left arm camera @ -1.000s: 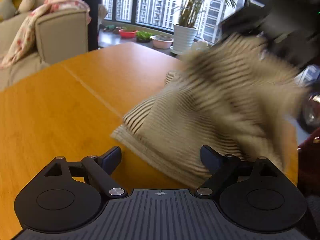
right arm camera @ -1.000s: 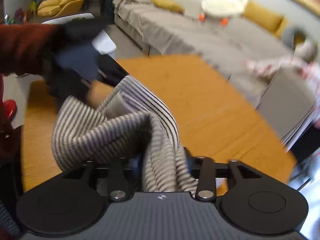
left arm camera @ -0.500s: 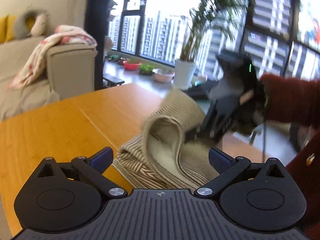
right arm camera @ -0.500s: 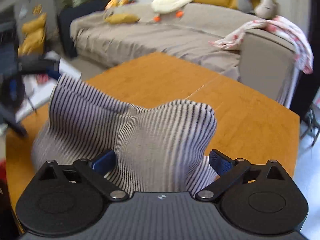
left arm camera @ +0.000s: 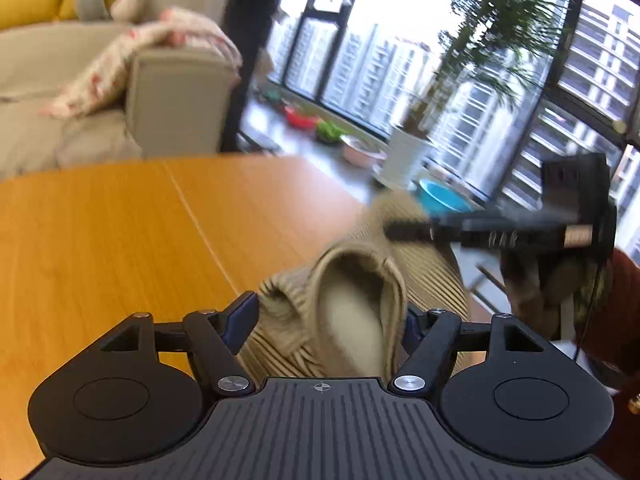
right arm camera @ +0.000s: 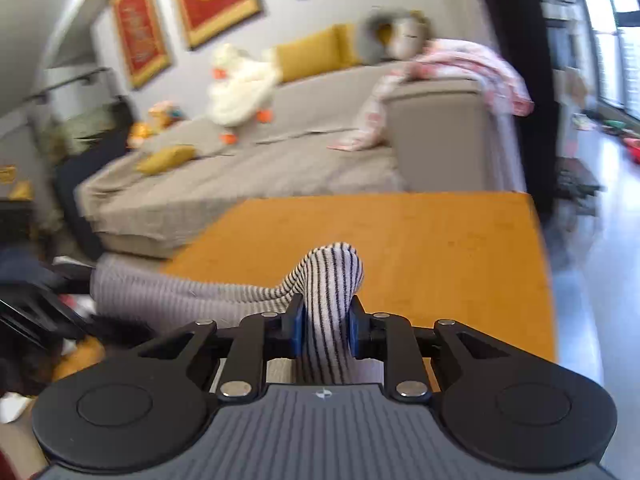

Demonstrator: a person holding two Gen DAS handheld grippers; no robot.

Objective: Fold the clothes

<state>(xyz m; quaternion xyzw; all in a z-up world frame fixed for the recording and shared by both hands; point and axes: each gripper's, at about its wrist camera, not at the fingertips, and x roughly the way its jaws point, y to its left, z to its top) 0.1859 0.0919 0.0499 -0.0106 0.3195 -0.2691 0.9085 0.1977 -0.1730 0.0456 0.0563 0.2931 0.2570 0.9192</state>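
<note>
A ribbed, striped beige garment (left arm camera: 424,276) hangs bunched over the near edge of the orange wooden table (left arm camera: 120,240). My left gripper (left arm camera: 326,320) has its fingers drawn in against a thick looped fold of it. In the left wrist view, my right gripper (left arm camera: 394,232) holds the cloth's far end, blurred by motion. In the right wrist view, my right gripper (right arm camera: 325,326) is shut on a raised tuft of the striped garment (right arm camera: 332,268). The cloth stretches left toward the dark, blurred left gripper (right arm camera: 36,312).
A grey sofa (right arm camera: 280,160) with a pink blanket (left arm camera: 168,32) over its arm stands beyond the table (right arm camera: 440,248). A potted plant (left arm camera: 404,156) and a blue basin (left arm camera: 440,200) sit by the windows. A person's red sleeve (left arm camera: 624,292) is at the right.
My right gripper let go, swung round and shut again on a tuft of the garment. My left gripper's fingers came inward around a fold. The cloth now stretches between them.
</note>
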